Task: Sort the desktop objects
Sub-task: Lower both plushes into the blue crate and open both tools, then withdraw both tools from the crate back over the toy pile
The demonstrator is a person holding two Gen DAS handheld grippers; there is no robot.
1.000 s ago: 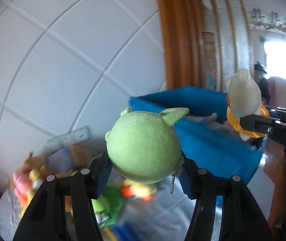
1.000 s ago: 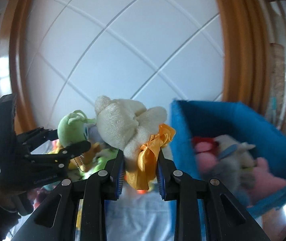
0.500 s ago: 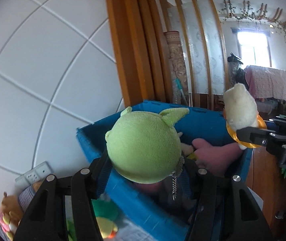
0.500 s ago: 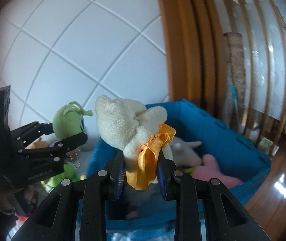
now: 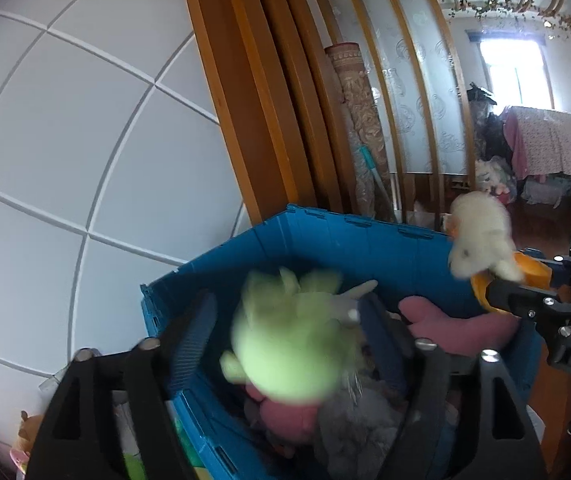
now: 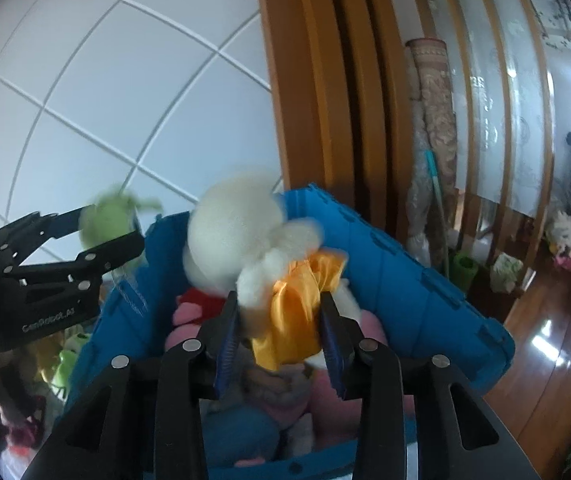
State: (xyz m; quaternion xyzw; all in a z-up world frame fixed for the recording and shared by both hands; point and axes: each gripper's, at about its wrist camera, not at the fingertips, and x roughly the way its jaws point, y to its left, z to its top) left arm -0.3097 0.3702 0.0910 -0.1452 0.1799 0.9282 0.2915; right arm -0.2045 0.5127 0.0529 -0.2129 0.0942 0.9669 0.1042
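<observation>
The left gripper (image 5: 289,344), its jaws just opened wide, no longer presses the blurred green plush (image 5: 285,344), which sits loose between them above the blue bin (image 5: 365,248), ears pointing away. The right gripper (image 6: 281,332), jaws just parting, brackets the white plush (image 6: 245,236) at its orange ribbon (image 6: 297,312), head up, over the bin. Behind the bin: white tiled wall (image 5: 65,140), wooden frame (image 6: 317,100).

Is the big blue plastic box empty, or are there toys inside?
Not empty. The blue plastic box already holds soft toys: a pink plush and a grey plush.
</observation>
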